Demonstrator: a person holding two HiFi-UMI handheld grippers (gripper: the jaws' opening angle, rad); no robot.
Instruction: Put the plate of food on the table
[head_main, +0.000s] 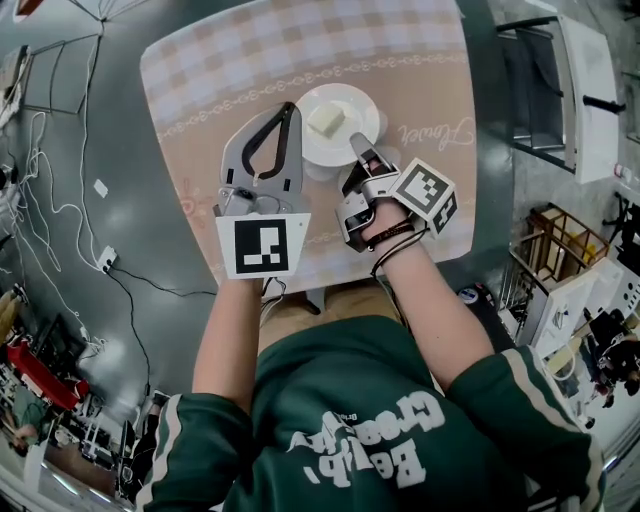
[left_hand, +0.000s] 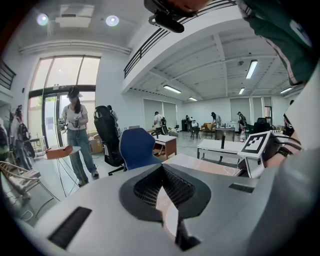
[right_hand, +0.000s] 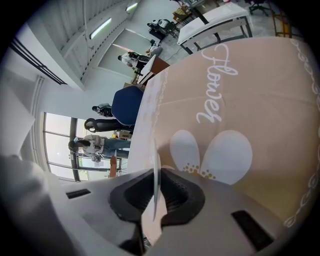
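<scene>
1. A white plate (head_main: 356, 104) is over the middle of the desk (head_main: 430, 190), which is covered by a pink checked cloth (head_main: 240, 60) with "Flower" written on it.
2. The plate holds one thing: a pale, roughly square block of food (head_main: 326, 120) lying near its centre. The rest of the plate is bare.
3. The right gripper (head_main: 362, 150) has the plate by its near right rim. In the right gripper view the thin white rim (right_hand: 156, 175) stands edge-on between the two dark pads, and the jaws (right_hand: 156, 200) are closed tight on it.
4. The views do not settle whether the plate rests on the cloth or is just above it.
5. The left gripper (head_main: 290, 108) lies just left of the plate, with its tips close to the left rim. In its own view the jaws (left_hand: 161, 169) meet at the tips and hold nothing; only cloth and something white show through the gap below.
6. Past the far edge of the desk stands a blue chair (left_hand: 136, 147), and a person (left_hand: 77, 135) stands farther left near the windows.
</scene>
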